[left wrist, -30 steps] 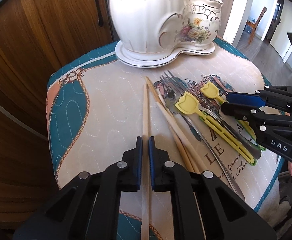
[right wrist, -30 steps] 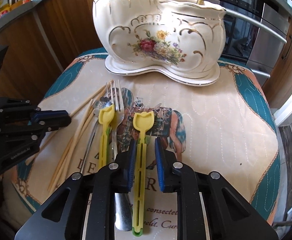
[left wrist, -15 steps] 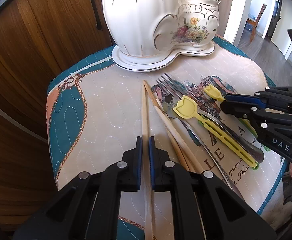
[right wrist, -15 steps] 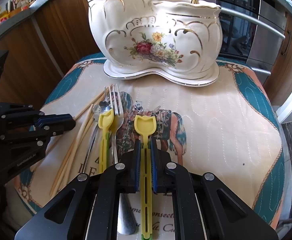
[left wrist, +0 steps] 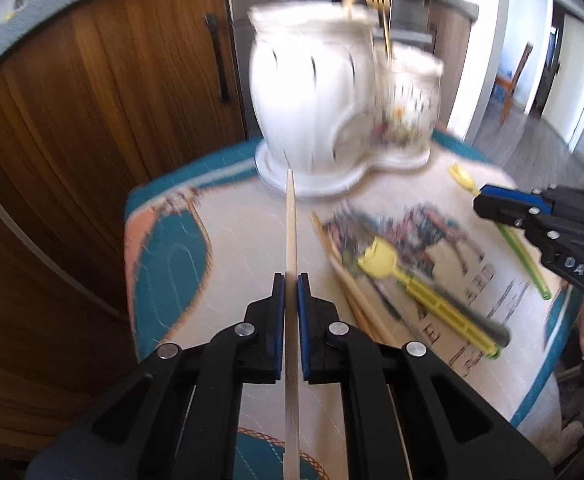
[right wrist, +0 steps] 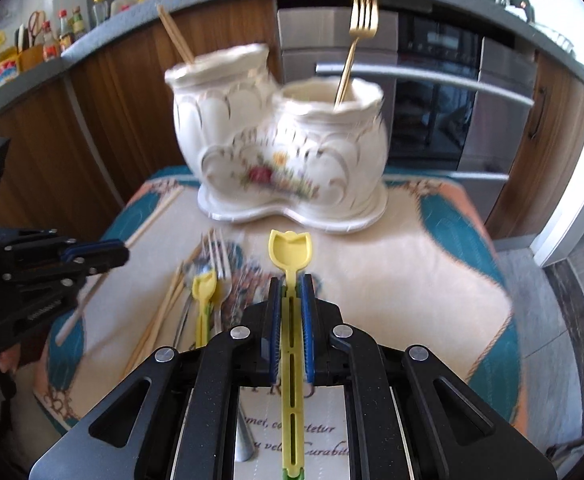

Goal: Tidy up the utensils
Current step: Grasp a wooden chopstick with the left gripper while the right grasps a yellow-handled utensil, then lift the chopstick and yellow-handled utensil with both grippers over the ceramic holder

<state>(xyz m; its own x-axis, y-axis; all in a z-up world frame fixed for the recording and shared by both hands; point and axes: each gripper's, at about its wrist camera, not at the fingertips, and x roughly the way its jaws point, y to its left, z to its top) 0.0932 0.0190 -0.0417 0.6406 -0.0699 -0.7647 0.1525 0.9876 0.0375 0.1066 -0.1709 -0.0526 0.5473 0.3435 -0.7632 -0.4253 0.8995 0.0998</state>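
A home kitchen: wooden cabinets fill the left of the frame, a built-in oven sits upper right, and bottles line the counter upper left.

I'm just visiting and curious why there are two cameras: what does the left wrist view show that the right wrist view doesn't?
Only the left wrist view shows a doorway with a wooden chair beyond it. Only the right wrist view shows the bottles on the counter and the oven. Both show the white ceramic holder with a gold fork standing in it, the left gripper shut on a chopstick, and the right gripper shut on a yellow spoon.
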